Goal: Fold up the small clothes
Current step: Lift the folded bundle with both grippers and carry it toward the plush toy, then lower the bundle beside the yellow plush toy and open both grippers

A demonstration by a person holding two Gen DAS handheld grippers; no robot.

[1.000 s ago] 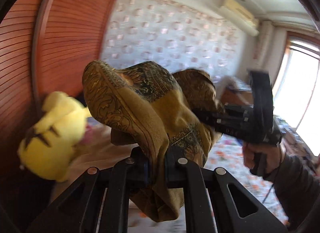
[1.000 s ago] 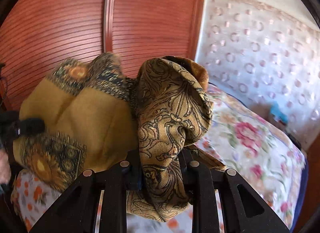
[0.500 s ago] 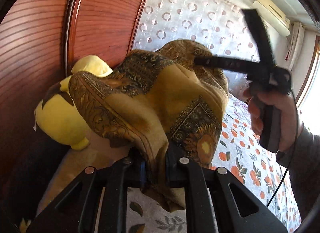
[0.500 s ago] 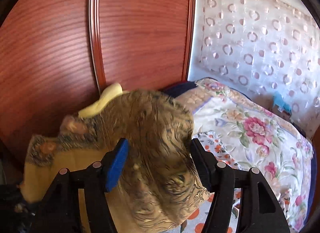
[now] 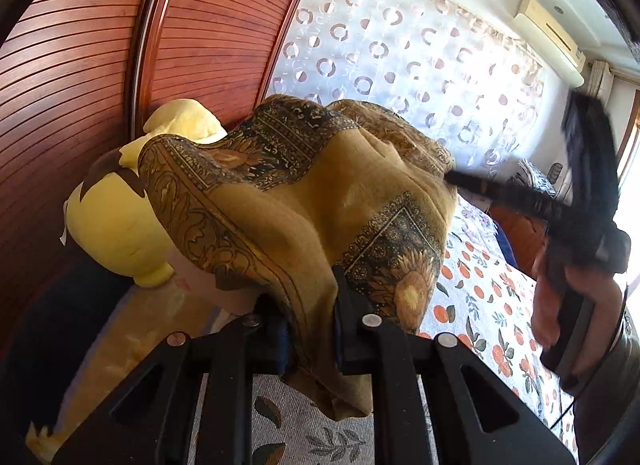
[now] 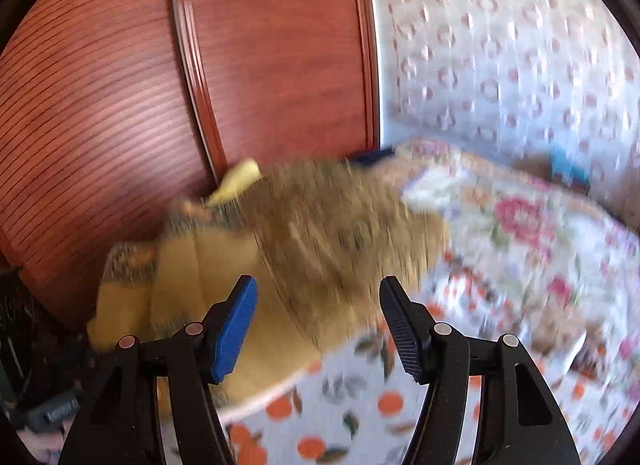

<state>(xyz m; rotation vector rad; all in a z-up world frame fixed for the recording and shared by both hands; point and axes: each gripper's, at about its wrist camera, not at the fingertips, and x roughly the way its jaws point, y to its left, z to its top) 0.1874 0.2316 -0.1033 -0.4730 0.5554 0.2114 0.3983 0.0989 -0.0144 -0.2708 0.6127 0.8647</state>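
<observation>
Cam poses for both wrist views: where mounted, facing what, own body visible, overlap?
Left wrist: on the left gripper, facing the mustard patterned cloth it pinches; right hand and right gripper show.
Right wrist: on the right gripper, jaws open, facing the blurred cloth; only its own fingers show.
Shared: cloth, yellow plush toy, reddish wooden slatted wardrobe, orange-print bedsheet.
</observation>
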